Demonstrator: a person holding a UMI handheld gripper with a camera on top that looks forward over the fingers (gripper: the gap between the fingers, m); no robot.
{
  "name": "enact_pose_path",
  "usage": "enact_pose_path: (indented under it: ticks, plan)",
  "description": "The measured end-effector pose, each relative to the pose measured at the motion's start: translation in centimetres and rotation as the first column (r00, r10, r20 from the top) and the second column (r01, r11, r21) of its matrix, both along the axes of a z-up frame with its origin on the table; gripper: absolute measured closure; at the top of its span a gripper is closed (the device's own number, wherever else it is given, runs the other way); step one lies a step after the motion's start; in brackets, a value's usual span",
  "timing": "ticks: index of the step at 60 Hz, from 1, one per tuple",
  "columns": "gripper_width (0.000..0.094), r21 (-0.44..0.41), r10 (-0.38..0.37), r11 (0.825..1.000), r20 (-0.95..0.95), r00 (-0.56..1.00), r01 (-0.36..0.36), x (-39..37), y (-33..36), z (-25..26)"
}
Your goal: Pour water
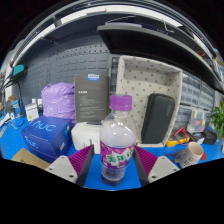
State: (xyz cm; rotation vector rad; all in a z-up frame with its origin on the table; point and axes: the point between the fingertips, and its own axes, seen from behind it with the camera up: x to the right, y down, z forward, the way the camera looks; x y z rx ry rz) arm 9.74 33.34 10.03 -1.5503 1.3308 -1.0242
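The gripper reaches forward over a blue table, and a clear plastic bottle stands upright between its two fingers. The bottle has a purple cap and a purple label around its middle. The magenta pads lie close against the bottle's left and right sides, but the view does not settle whether both press on it or whether a thin gap remains, so the grip cannot be told. Near on the left sits a blue box with white lettering, and farther left behind it a purple pack. A dark box stands upright beyond the bottle. To the right a black panel leans against a pale partition, and a cup sits near on the right
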Motion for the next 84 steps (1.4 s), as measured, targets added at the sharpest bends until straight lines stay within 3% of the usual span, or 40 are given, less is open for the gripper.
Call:
enact_pose_path:
  ticks: [1, 5, 13, 32, 36, 39, 44, 49, 57, 63, 72, 75, 84]
  plan:
    - [0.0174, 0.001, 0.003, 1.0, 0.004, 1.0, -0.003, 0.3, 0.2, -0.1]
    - [0.043, -0.006, -0.016, 1.0, 0.035, 0.999, 0.016, 1.3, -0.1, 0.2]
    - [0.0527, 0.049, -0.028, 0.999, 0.089, 0.996, 0.024, 1.6, -0.2, 0.3]
    - [0.0557, 0.203, -0.055, 0.979, 0.114, 0.992, 0.03, 1.6, -1.9, 0.8]
    - [0.0556, 0.265, -0.064, 0.963, 0.079, 0.995, 0.041, 1.7, -2.2, 0.8]
    - [0.0556, 0.367, -0.077, 0.929, 0.066, 0.995, 0.047, 1.8, -2.4, 1.4]
    - [0.0557, 0.527, -0.12, 0.847, 0.058, 0.991, 0.071, 2.4, -4.1, 3.5]
    - [0.0556, 0.668, -0.164, 0.736, 0.017, 0.986, 0.111, 2.7, -6.0, 4.8]
    - [0.0557, 0.861, -0.199, 0.49, -0.042, 0.979, 0.137, 3.4, -9.8, 6.7]
    - [0.0557, 0.928, -0.201, 0.334, -0.099, 0.975, 0.163, 3.8, -12.6, 6.9]
    - [0.0558, 0.973, -0.177, 0.067, -0.207, 0.962, 0.222, 4.3, -15.9, 6.5]
    - [0.0557, 0.971, -0.171, -0.004, -0.234, 0.957, 0.237, 4.3, -16.8, 6.5]
    - [0.0557, 0.931, -0.114, -0.245, -0.306, 0.945, 0.272, 4.7, -18.3, 6.1]
